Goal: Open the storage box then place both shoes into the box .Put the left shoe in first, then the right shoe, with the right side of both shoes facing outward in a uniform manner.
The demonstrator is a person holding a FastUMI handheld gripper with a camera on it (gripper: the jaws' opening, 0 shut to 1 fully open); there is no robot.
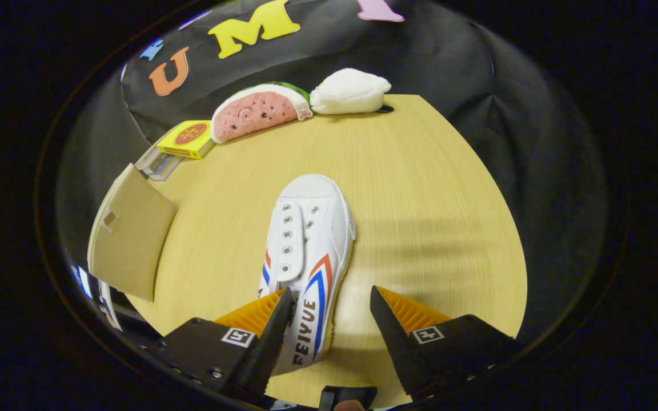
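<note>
Nearest of all, the gripper (329,311) stands released, its jaws spread wide and clamped on nothing; the heel end of a white shoe (309,251) lies in the gap between them, closer to the left finger, whose inner edge seems to touch or nearly touch the shoe's side, while the right finger stands apart from it with bare table between; whether the left finger truly presses the canvas I cannot tell. Running straight ahead from the fingers, the shoe's long axis lies almost in line with the gripper's own forward line, heel toward the tongs and toe pointing away toward the far side of the table; it rests sole down, eyelets up, with red and blue stripes on both flanks; which foot it belongs to I cannot say. By my judgement the coming closure turns on this: the fingers straddle the heel across its narrow width, so a slight shift leftward would centre it. Outward from the shoe spreads the wooden table (432,188); off to the left stands a brown cardboard flap (132,237), probably the storage box lid; beyond it a yellow box (187,138), a watermelon-slice plush (257,111) and a white plush (349,91) line the far edge.
</note>
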